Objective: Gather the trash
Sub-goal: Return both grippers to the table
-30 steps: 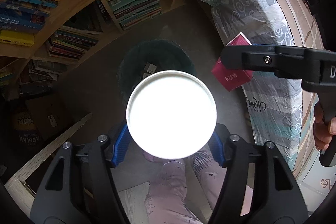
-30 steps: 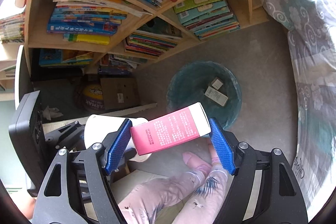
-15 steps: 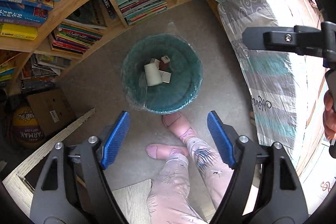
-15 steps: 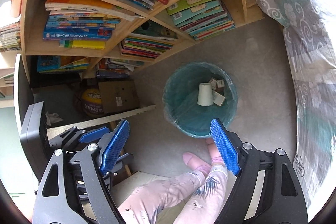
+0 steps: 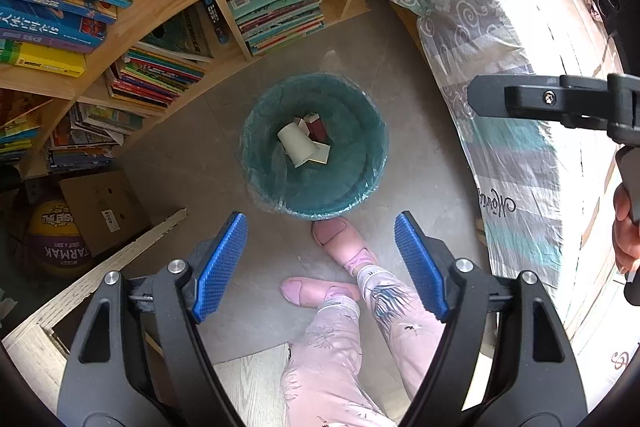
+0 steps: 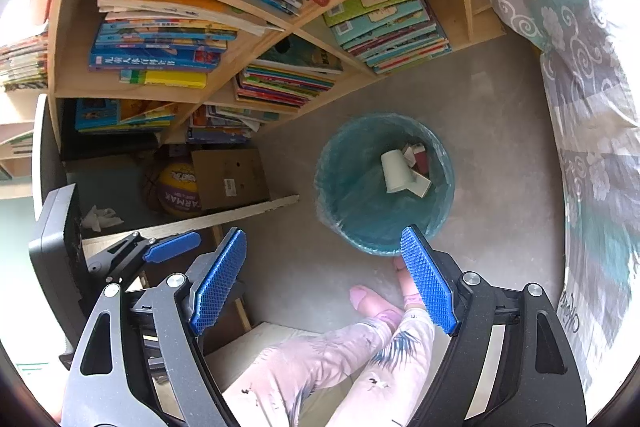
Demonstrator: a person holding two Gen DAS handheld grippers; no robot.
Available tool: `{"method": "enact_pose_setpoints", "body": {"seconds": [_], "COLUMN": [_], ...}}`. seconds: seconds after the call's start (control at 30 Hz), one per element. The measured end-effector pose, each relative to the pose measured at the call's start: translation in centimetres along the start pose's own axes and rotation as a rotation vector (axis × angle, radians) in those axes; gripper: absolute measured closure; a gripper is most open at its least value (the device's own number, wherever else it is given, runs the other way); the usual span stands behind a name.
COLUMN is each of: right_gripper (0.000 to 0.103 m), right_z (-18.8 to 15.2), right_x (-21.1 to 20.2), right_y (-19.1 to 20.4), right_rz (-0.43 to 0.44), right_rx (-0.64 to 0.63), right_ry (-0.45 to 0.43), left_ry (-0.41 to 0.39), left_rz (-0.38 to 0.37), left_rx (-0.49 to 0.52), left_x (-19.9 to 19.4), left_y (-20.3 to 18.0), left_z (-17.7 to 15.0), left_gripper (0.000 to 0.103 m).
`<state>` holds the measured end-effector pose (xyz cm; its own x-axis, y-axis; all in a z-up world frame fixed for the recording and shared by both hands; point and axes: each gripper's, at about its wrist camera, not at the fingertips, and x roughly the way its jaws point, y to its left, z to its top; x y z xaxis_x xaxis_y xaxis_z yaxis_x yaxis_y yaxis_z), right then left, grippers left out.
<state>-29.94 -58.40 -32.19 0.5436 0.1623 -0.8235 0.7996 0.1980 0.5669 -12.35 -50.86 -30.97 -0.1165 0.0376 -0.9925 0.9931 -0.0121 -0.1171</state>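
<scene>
Left wrist view: both tongs, left (image 5: 320,259) and right (image 6: 322,277), are now spread empty; the paper cup (image 5: 296,145) and red carton (image 5: 316,127) have been dropped into the bin (image 5: 360,183), so more trash can be fetched.

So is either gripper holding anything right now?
No. The left gripper and right gripper both have open, empty jaws; the cup lies in the bin.
</scene>
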Motion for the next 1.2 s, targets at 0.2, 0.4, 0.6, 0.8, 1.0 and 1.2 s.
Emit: {"method": "enact_pose_setpoints", "body": {"seconds": [0.2, 0.4, 0.6, 0.8, 1.0, 1.2], "right_gripper": [0.023, 0.019, 0.013, 0.01, 0.01, 0.01], "right_z": [0.2, 0.2, 0.0, 0.2, -0.1, -0.9], "right_x": [-1.6, -3.8, -6.9, -9.9, -12.0, -13.9], "right_y": [1.5, 3.4, 6.4, 9.6, 14.7, 20.1], "right_rz": [0.005, 0.004, -0.008, -0.002, 0.034, 0.101], "right_rx": [-0.029, -0.069, -0.163, -0.239, -0.395, -0.517], "right_ry": [-0.019, -0.047, -0.101, -0.166, -0.186, -0.184], "left_ry": [-0.022, -0.057, -0.119, -0.19, -0.265, -0.323], "left_rz": [0.009, 0.017, 0.033, 0.058, 0.088, 0.12], "left_rx": [0.0, -0.019, -0.044, -0.081, -0.12, -0.187], "left_x": [-1.8, -4.5, -8.6, -13.1, -16.8, -20.3], "left_y": [-0.1, -0.1, 0.2, 1.1, 2.7, 4.2], "left_z": [-0.6, -1.5, -2.7, -4.2, -6.1, -8.7], "left_gripper": [0.022, 0.017, 0.012, 0.008, 0.007, 0.007]}}
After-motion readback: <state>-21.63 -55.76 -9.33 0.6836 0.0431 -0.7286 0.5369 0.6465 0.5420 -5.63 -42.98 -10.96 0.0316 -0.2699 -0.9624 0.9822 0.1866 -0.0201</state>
